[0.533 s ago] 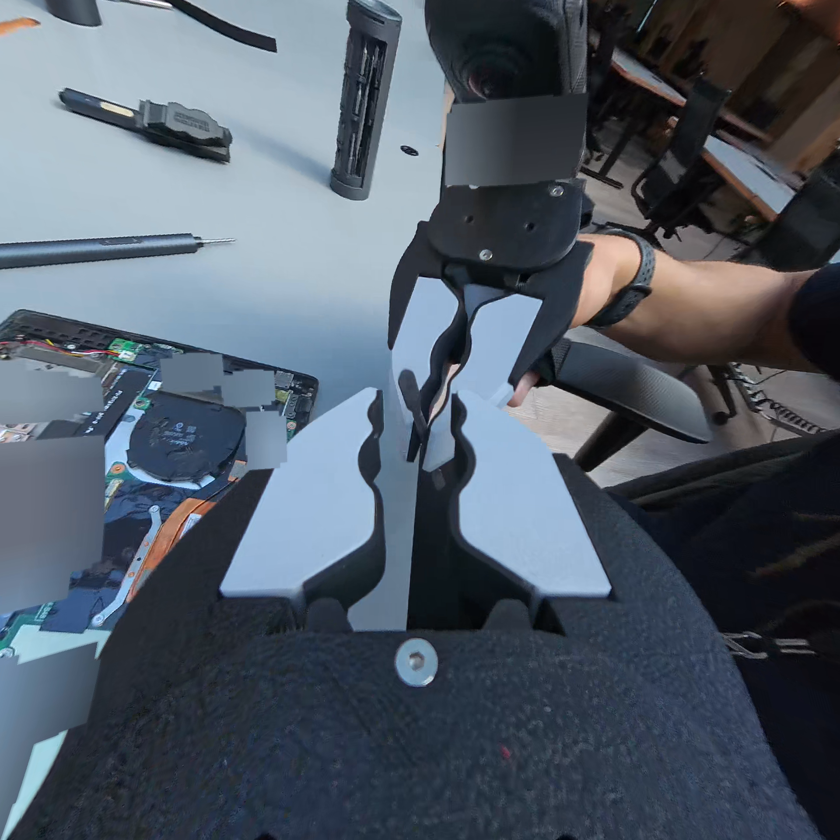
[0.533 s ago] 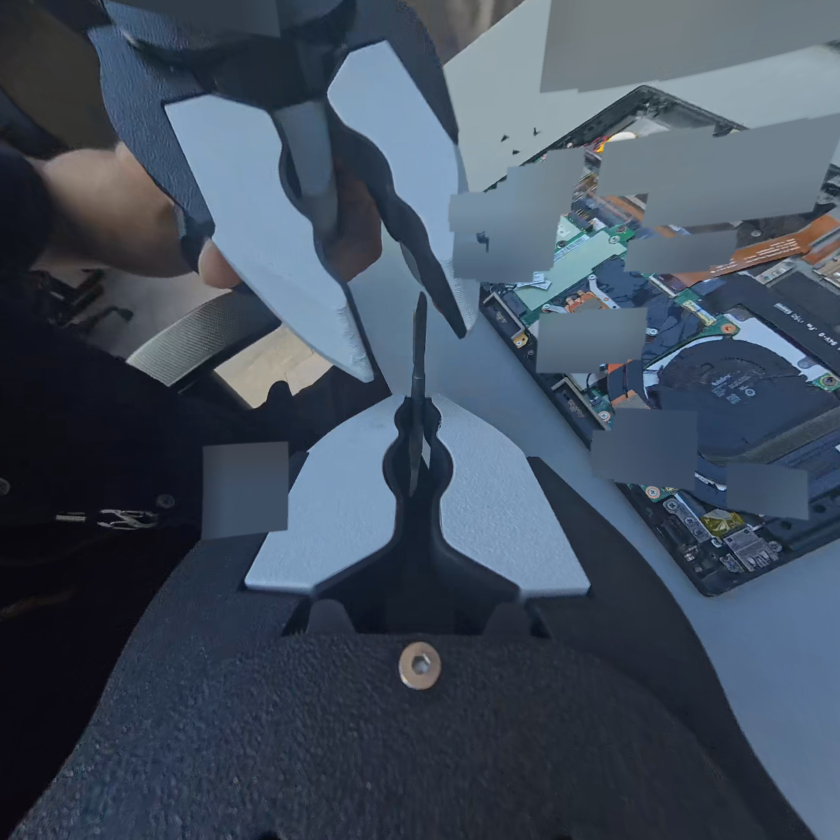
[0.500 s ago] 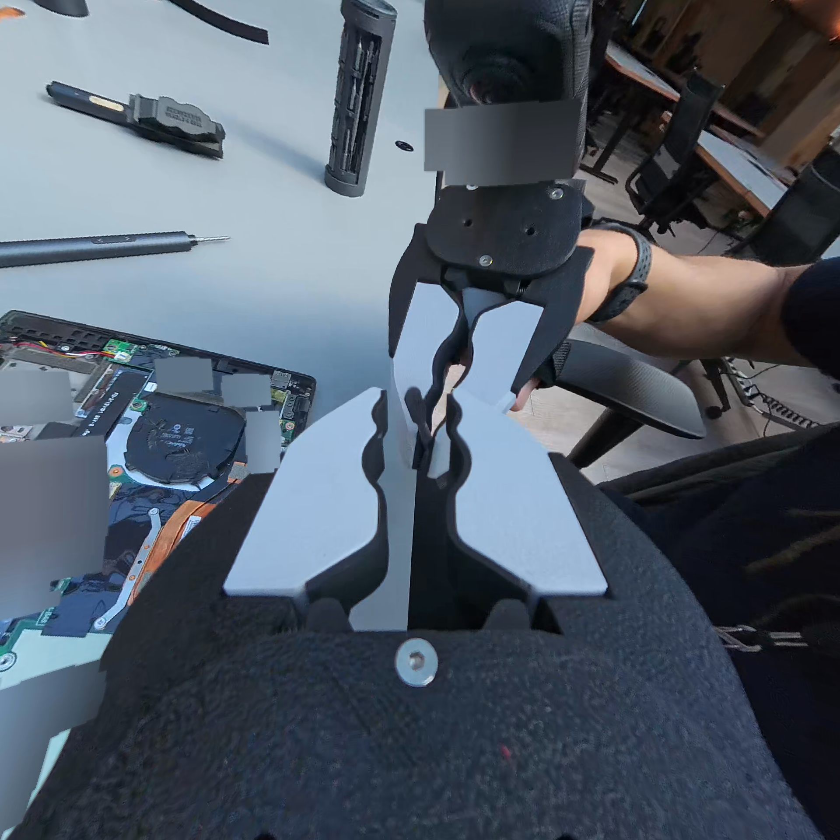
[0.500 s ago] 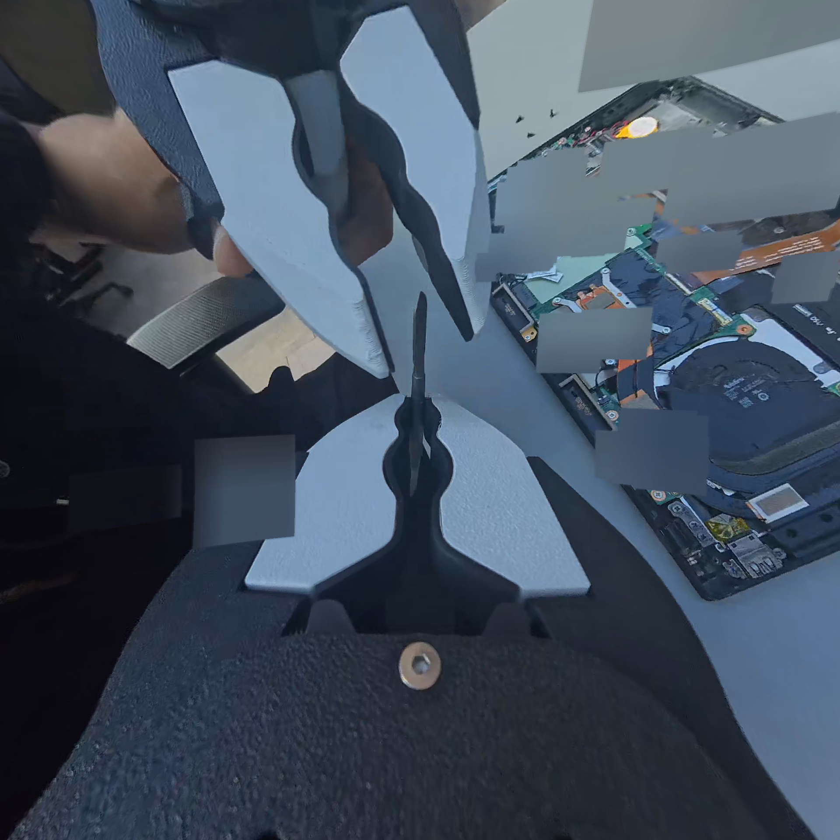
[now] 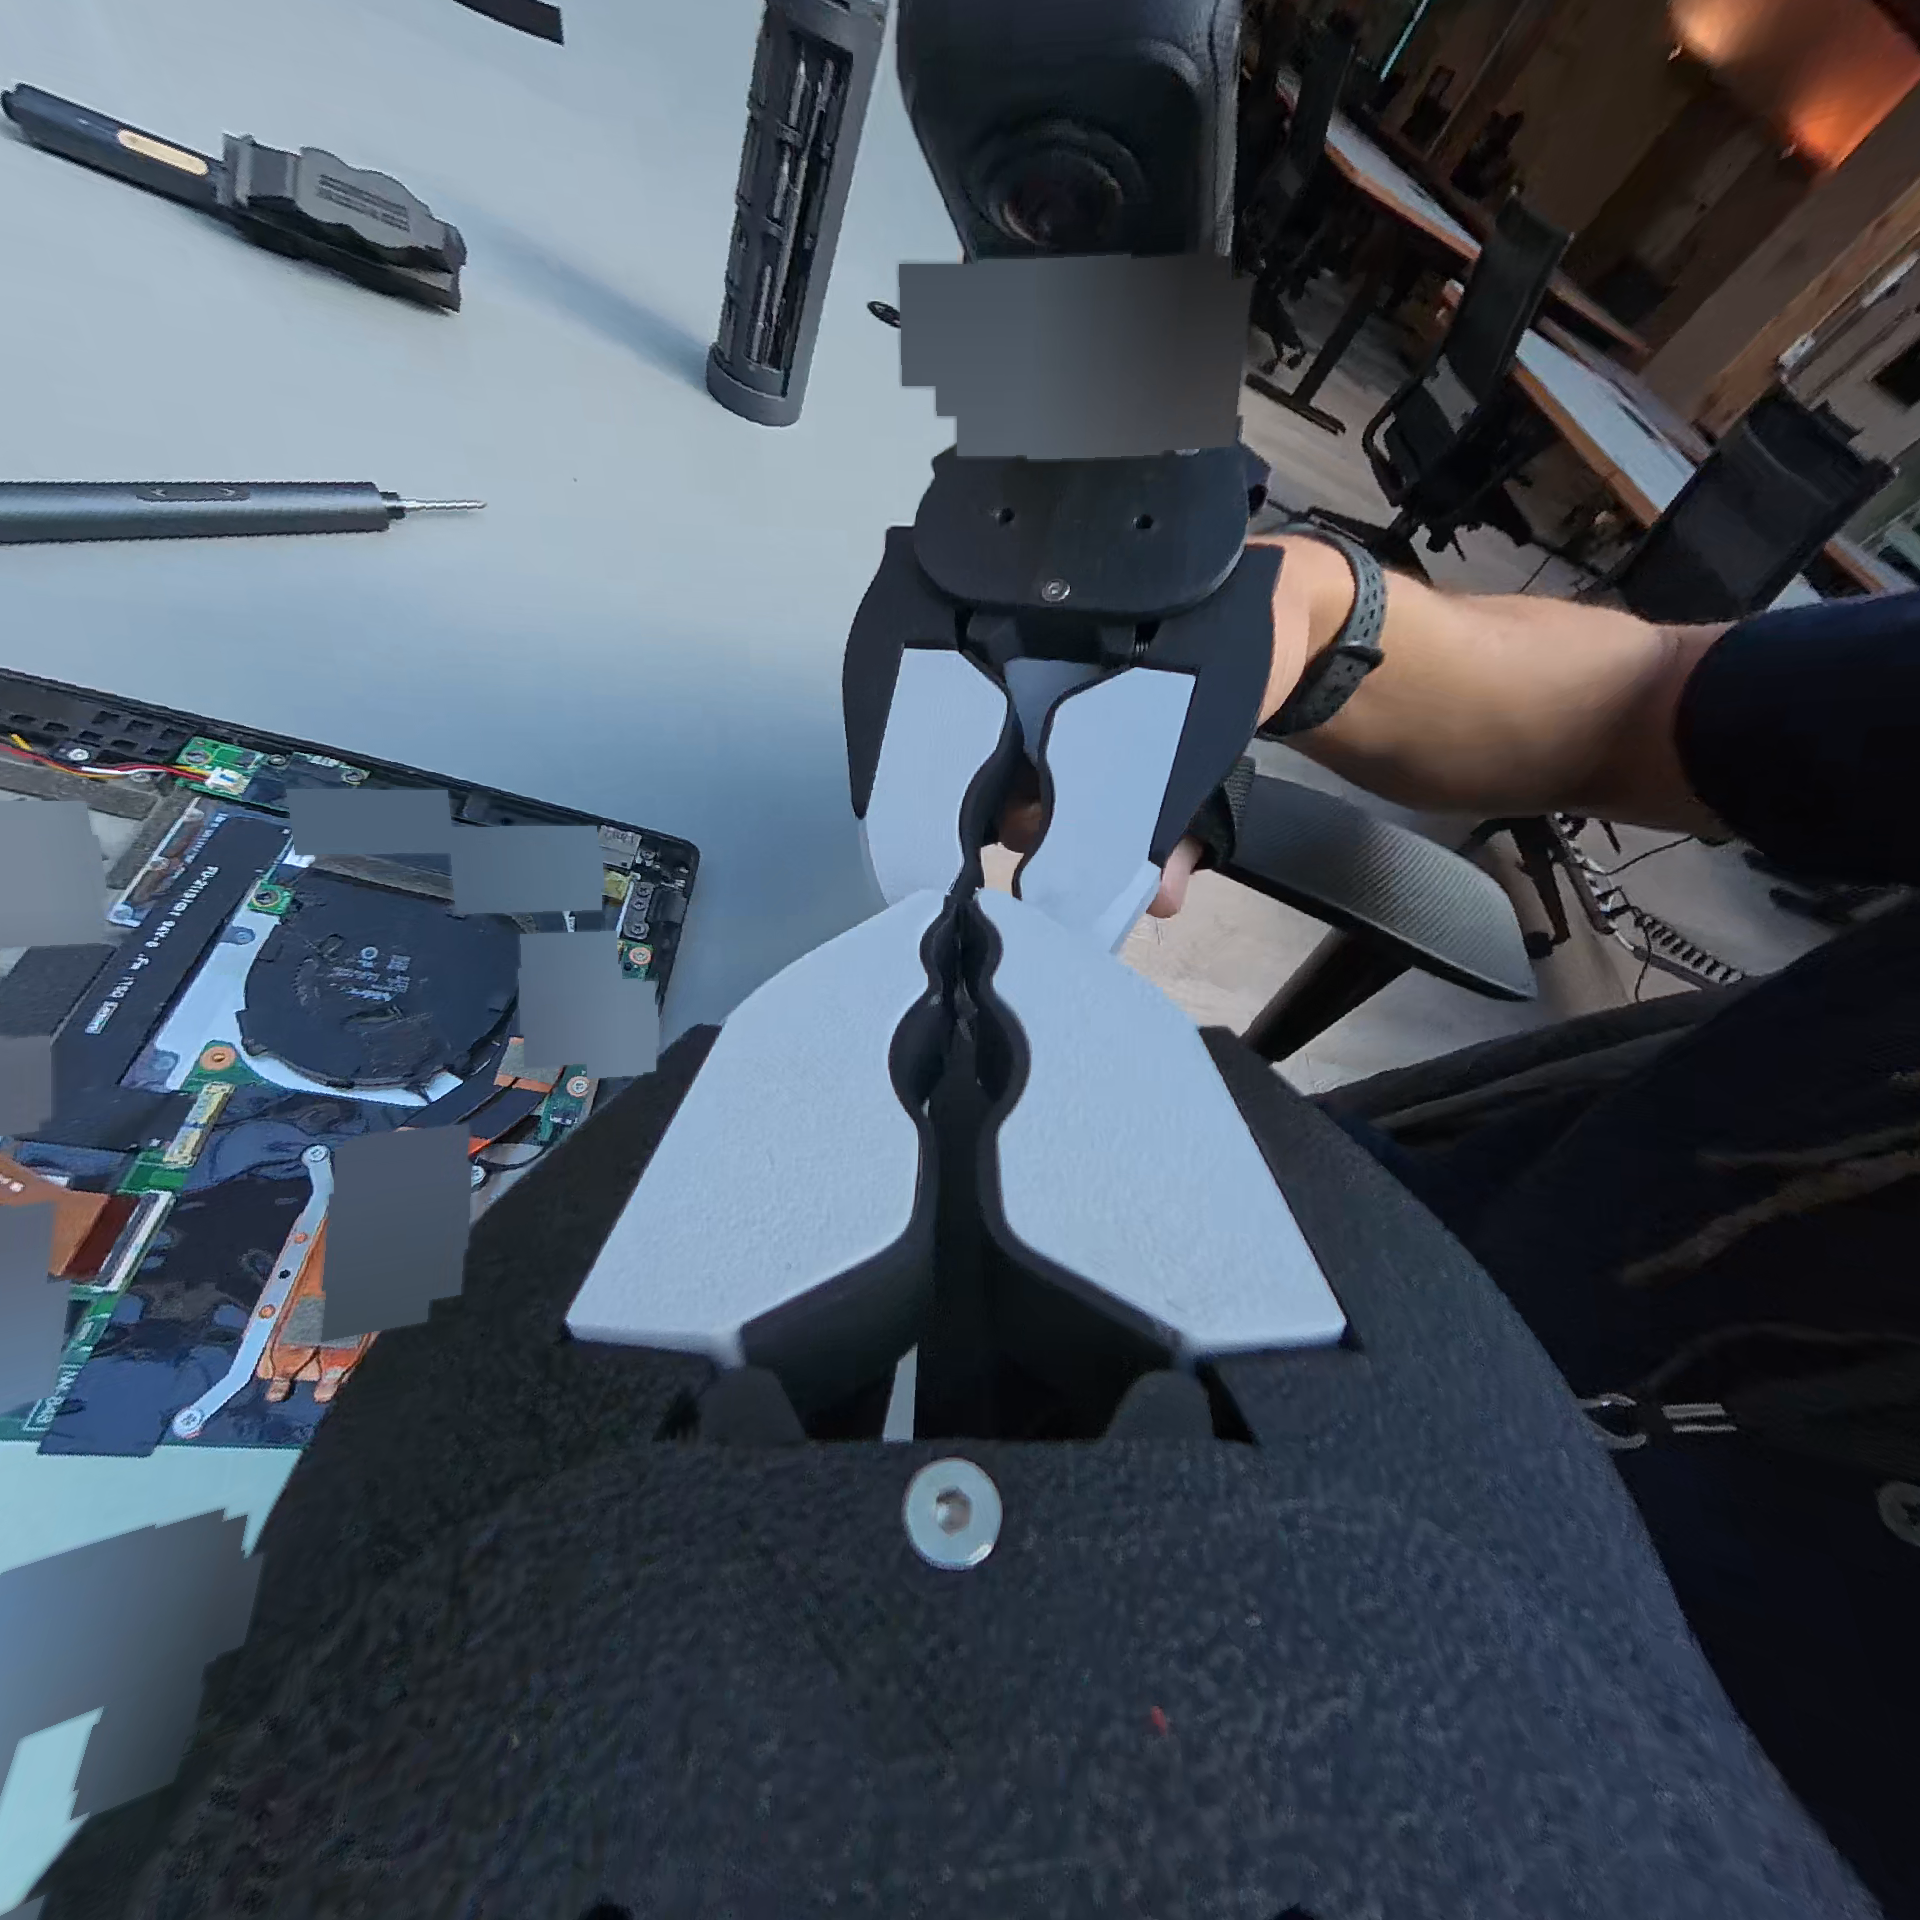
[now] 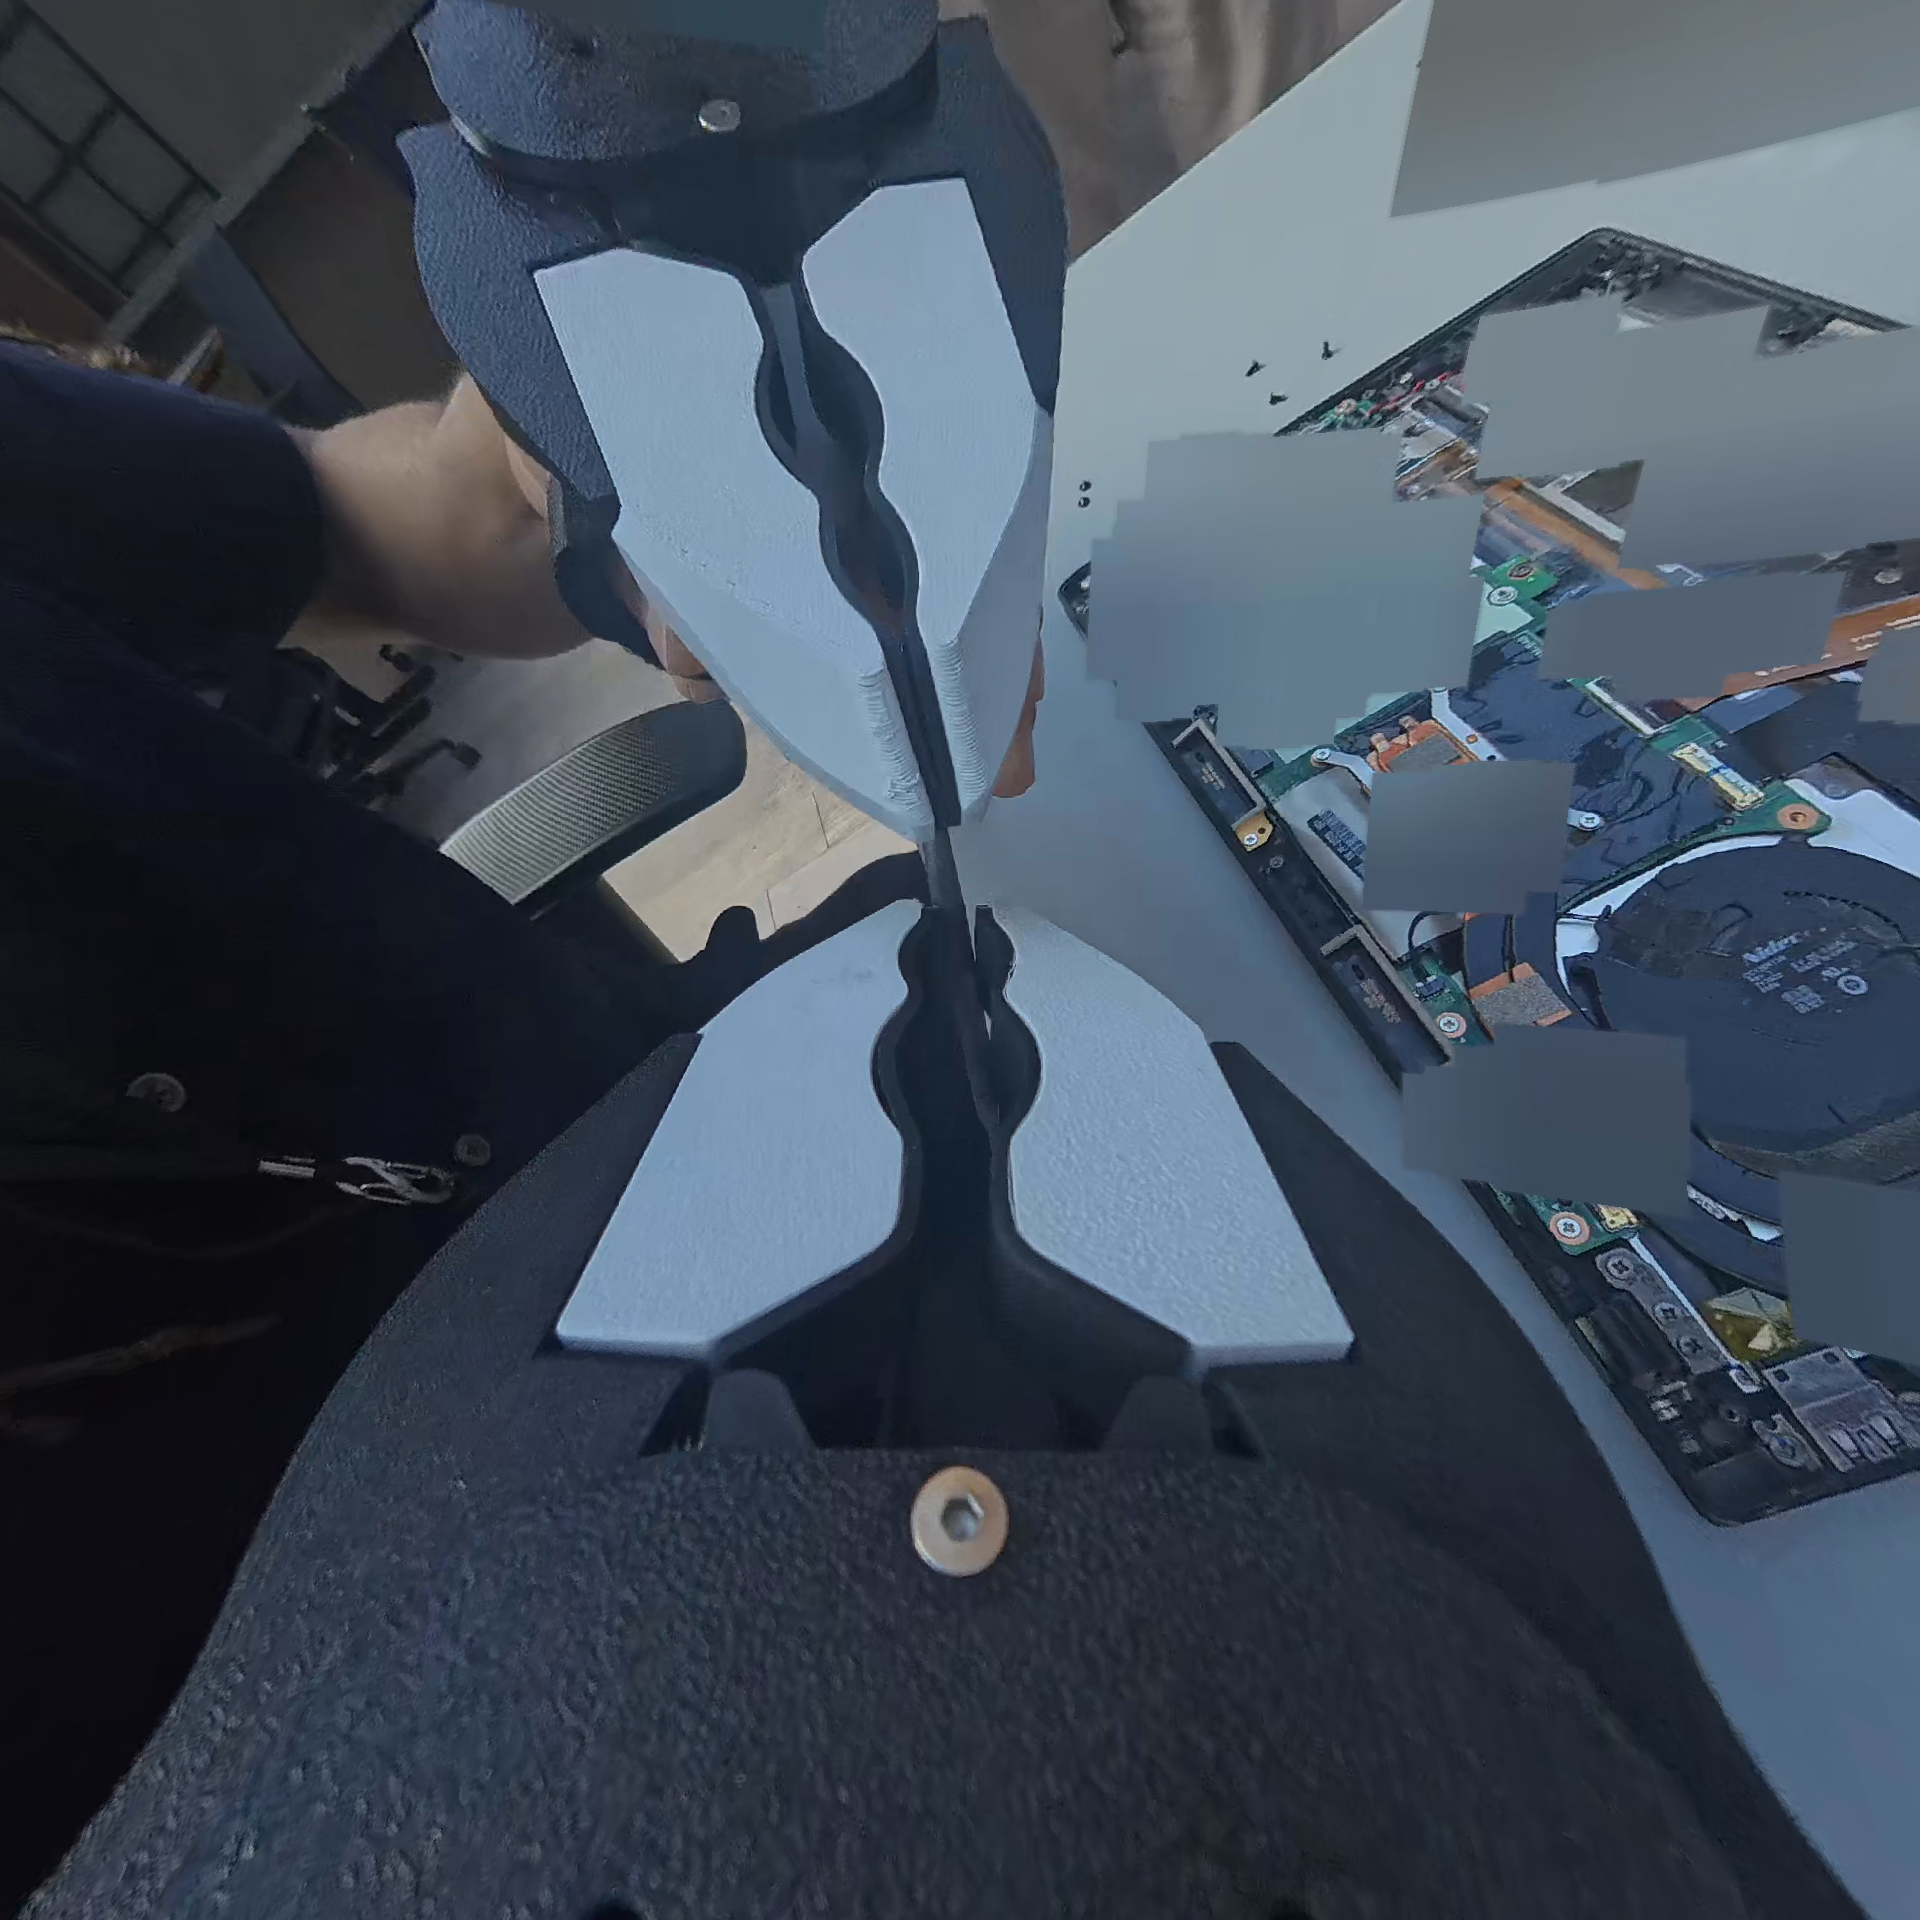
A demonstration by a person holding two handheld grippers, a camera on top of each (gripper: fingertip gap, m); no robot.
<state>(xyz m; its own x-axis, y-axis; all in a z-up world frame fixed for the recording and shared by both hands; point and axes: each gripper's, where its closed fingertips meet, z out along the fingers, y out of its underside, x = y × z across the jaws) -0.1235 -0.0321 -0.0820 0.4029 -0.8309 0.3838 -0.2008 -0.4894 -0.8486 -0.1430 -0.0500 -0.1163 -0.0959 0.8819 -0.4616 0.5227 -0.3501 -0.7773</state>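
My left gripper (image 5: 961,914) and right gripper (image 6: 956,920) meet tip to tip over the front edge of the grey table (image 5: 623,582). Both are shut on one thin black strip (image 6: 940,868), which bridges the small gap between them. In the right wrist view the left gripper (image 6: 935,821) hangs above and the strip runs up between its fingers. In the left wrist view the right gripper (image 5: 997,883) faces me, and the strip (image 5: 961,997) shows only as a dark sliver between my own jaws. A forearm with a dark wristband (image 5: 1351,644) holds the right gripper.
An opened laptop with a bare board and black fan (image 5: 374,987) lies left of the grippers and shows in the right wrist view (image 6: 1766,987). A pen screwdriver (image 5: 208,509), a black cylinder (image 5: 790,208) and a black part (image 5: 312,197) lie farther back. Tiny screws (image 6: 1288,374) lie near the laptop. A chair (image 5: 1382,894) stands beyond the table edge.
My left gripper has closed on the free end of the strip; before, its jaws stood open around it. The right gripper stays shut on the strip.
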